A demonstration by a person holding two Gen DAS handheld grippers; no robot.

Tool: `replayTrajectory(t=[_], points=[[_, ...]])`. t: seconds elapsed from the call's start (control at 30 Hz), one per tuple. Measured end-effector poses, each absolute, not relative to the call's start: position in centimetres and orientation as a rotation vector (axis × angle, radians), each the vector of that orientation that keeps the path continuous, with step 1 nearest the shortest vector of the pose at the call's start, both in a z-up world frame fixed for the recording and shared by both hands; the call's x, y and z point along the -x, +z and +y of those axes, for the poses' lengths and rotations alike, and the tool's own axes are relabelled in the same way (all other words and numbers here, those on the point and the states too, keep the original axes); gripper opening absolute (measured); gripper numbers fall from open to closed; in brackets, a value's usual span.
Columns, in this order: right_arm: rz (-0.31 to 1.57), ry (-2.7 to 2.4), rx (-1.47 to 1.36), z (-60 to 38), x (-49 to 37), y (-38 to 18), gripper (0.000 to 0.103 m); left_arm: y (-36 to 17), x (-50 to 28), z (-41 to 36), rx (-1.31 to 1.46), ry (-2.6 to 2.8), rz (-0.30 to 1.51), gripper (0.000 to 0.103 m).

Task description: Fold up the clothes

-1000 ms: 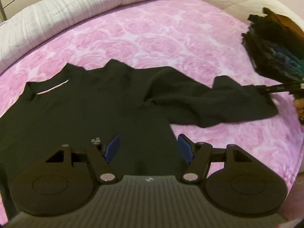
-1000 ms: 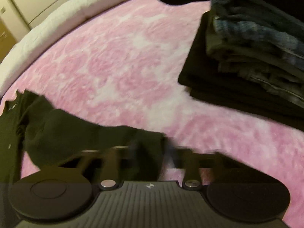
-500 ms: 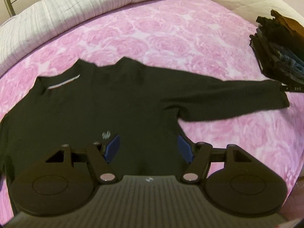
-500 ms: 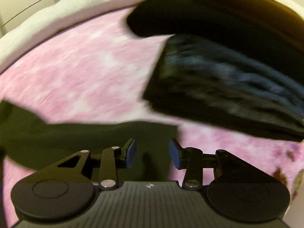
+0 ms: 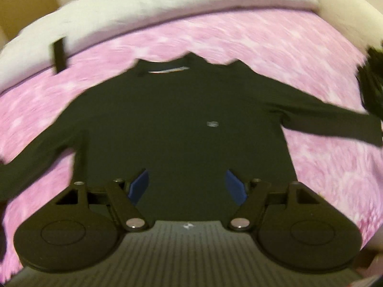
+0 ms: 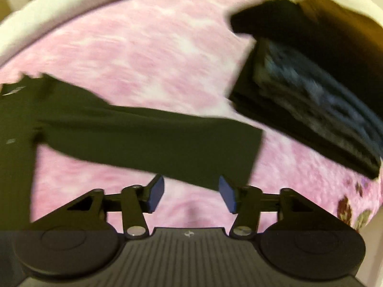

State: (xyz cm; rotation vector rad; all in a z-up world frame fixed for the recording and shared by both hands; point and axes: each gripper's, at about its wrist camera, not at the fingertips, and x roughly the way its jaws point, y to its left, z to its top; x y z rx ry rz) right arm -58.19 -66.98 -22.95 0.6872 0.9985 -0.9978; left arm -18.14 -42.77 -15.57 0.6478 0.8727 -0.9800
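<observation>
Two views: left wrist and right wrist, both blurred
Left wrist only: whole dark long-sleeved shirt (image 5: 182,124) spread flat on pink floral bedspread (image 5: 275,47), collar far, both sleeves out to the sides; small pale logo on the chest; white quilted bedding (image 5: 148,7) along the far edge with a short dark strip (image 5: 59,57) on it, kind unclear
Right wrist only: near look at the shirt's one sleeve (image 6: 148,141), laid straight across the pink, cuff end to the right; stack of folded dark clothes (image 6: 311,110), jeans among them, just beyond the cuff, touching or not cannot tell; patterned patch at the bed's right edge
Shared: stack seen in left view only as a dark smear at the far right edge
Containers: none seen; folded stack rests straight on the bed
Left gripper (image 5: 188,186): jaws wide apart, blue pads (image 5: 140,185) over the shirt's lower hem, holding nothing
Right gripper (image 6: 191,193): jaws wide apart, empty, near the sleeve's cuff, contact with the cloth cannot be told
</observation>
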Motion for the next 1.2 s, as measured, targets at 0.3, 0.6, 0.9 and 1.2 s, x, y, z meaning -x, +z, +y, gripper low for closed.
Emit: replayTrajectory(t=[0.3, 0.6, 0.9, 1.2], points=[[0.92, -0.814, -0.581, -60.8, 49.4, -14.1, 0.088, -9.6, 15.7, -33.6, -0.532, -0.897, 0.872, 0.093], [0.902, -0.79, -0.517, -49.7, 42.0, -8.2, 0.088, -7.6, 10.4, -23.7, -0.521, -0.926, 0.901, 0.102], [0.973, -0.816, -0.486, -41.5, 40.4, -5.9, 0.088, -5.8, 7.3, -16.4, -0.548, -0.988, 0.876, 0.102], [1.054, -0.78, -0.455, -35.2, 39.6, -4.5, 0.088, -5.2, 10.8, -14.1, -0.508, -0.972, 0.896, 0.102]])
